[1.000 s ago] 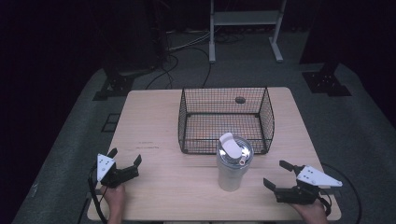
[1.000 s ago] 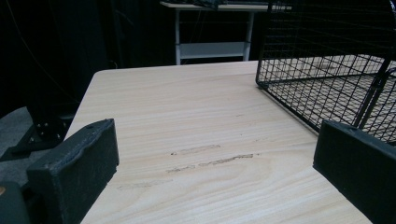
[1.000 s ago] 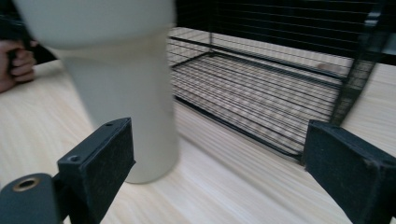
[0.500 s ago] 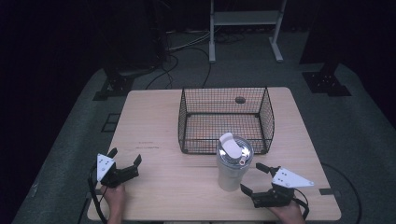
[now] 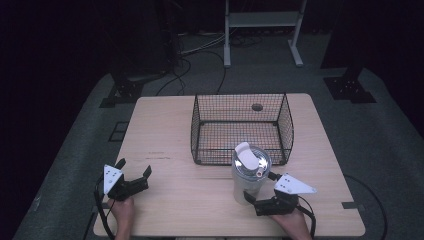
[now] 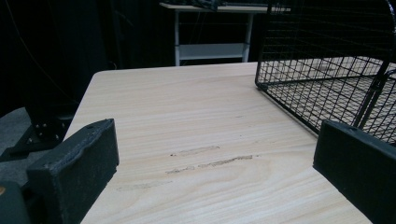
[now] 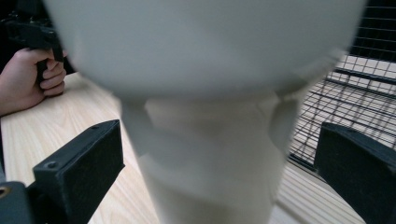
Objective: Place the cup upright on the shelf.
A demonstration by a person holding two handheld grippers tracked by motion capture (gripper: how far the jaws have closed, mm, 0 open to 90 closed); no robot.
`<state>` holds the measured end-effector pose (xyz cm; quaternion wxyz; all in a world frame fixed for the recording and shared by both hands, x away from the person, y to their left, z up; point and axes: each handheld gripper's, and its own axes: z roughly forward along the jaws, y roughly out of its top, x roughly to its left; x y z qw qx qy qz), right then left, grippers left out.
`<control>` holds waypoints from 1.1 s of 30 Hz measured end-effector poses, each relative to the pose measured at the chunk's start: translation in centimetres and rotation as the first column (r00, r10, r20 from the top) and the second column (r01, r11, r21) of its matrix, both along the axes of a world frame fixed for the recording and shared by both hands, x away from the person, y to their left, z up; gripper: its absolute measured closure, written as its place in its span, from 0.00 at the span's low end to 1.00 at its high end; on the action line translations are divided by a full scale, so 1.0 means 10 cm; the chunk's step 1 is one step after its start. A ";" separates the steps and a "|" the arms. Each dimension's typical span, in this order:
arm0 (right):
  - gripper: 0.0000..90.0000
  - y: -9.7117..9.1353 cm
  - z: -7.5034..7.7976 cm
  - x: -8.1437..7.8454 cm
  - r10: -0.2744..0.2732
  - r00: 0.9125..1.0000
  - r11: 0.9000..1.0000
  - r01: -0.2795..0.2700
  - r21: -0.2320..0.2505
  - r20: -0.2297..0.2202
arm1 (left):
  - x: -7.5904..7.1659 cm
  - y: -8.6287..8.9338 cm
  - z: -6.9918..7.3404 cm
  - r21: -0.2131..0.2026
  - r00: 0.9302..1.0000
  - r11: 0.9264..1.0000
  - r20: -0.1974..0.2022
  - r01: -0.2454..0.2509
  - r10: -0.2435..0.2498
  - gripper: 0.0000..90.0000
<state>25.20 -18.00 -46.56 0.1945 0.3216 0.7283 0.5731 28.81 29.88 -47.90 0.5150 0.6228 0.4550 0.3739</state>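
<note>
Shaker bottle (image 5: 248, 176) stands upright on the wooden table (image 5: 165, 130), near the front edge, right of centre, just in front of the wire basket's front right corner. Translucent white body, clear domed lid with a white flip cap on top.

Left to right:
- left gripper (image 5: 135, 177) sits at the front left corner of the table, held in the person's left hand (image 5: 123, 212). Jaws wide apart, nothing between them. Left gripper view: bare wood with a few scuff marks between the two black pads (image 6: 79, 158), basket corner off to the right. Well apart from the bottle.
- black wire basket (image 5: 241, 127) is at table centre, toward the far side, open top; a small dark round spot shows at its far side, can't tell what it is.
- right gripper (image 5: 260, 192) is at the bottle's lower right side, held in the right hand (image 5: 294, 224). Jaws wide open, one either side of the bottle's lower body. Right gripper view: bottle (image 7: 210, 140) blurred and very close between the pads (image 7: 81, 161), gaps visible on both sides, so no grip on it
</note>
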 end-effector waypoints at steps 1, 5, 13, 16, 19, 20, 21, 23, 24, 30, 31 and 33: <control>0.01 0.04 -0.01 0.03 0.000 1.000 1.000 0.000 0.009 0.009 | 0.00 0.00 0.00 0.000 1.000 1.000 0.000 0.000 0.000 0.00; 0.01 0.11 -0.01 0.06 -0.014 1.000 1.000 0.013 0.020 0.023 | 0.00 0.00 0.00 0.000 1.000 1.000 0.001 0.001 -0.001 0.00; 0.01 0.20 -0.01 0.11 -0.025 0.998 0.998 0.022 0.062 0.052 | 0.00 0.00 0.00 0.000 1.000 1.000 0.004 0.002 -0.002 0.00; 0.02 0.23 -0.01 0.11 -0.020 0.999 0.997 0.016 0.080 0.047 | 0.00 0.00 0.00 0.000 1.000 1.000 0.004 0.002 -0.002 0.00; 0.05 0.24 -0.01 0.10 -0.028 0.998 0.997 0.023 0.077 0.062 | 0.00 0.00 0.00 0.000 1.000 1.000 0.004 0.002 -0.002 0.00; 0.07 0.22 -0.02 0.10 -0.028 0.997 0.996 0.022 0.081 0.068 | 0.00 0.00 0.00 0.001 1.000 1.000 0.004 0.001 -0.001 0.00; 0.07 0.22 -0.02 0.10 -0.028 0.997 0.996 0.022 0.081 0.068 | 0.00 0.00 0.00 0.001 1.000 1.000 0.004 0.001 -0.001 0.00; 0.07 0.22 -0.02 0.10 -0.031 0.997 0.997 0.025 0.078 0.076 | 0.00 0.00 0.00 0.002 1.000 1.000 0.003 0.002 -0.002 0.00; 0.07 0.22 -0.02 0.10 -0.031 0.997 0.997 0.025 0.078 0.076 | 0.00 0.00 0.00 0.002 1.000 1.000 0.003 0.002 -0.002 0.00; 0.08 0.22 -0.04 0.09 -0.035 0.994 0.996 0.027 0.081 0.106 | 0.00 0.00 0.00 0.001 1.000 1.000 0.002 0.001 -0.001 0.00; 0.08 0.22 -0.04 0.09 -0.035 0.994 0.996 0.027 0.081 0.106 | 0.00 0.00 0.00 0.001 1.000 1.000 0.002 0.001 -0.001 0.00; 0.08 0.22 -0.04 0.09 -0.038 0.994 0.996 0.029 0.085 0.106 | 0.00 0.00 0.00 0.000 1.000 1.000 0.003 0.000 0.000 0.00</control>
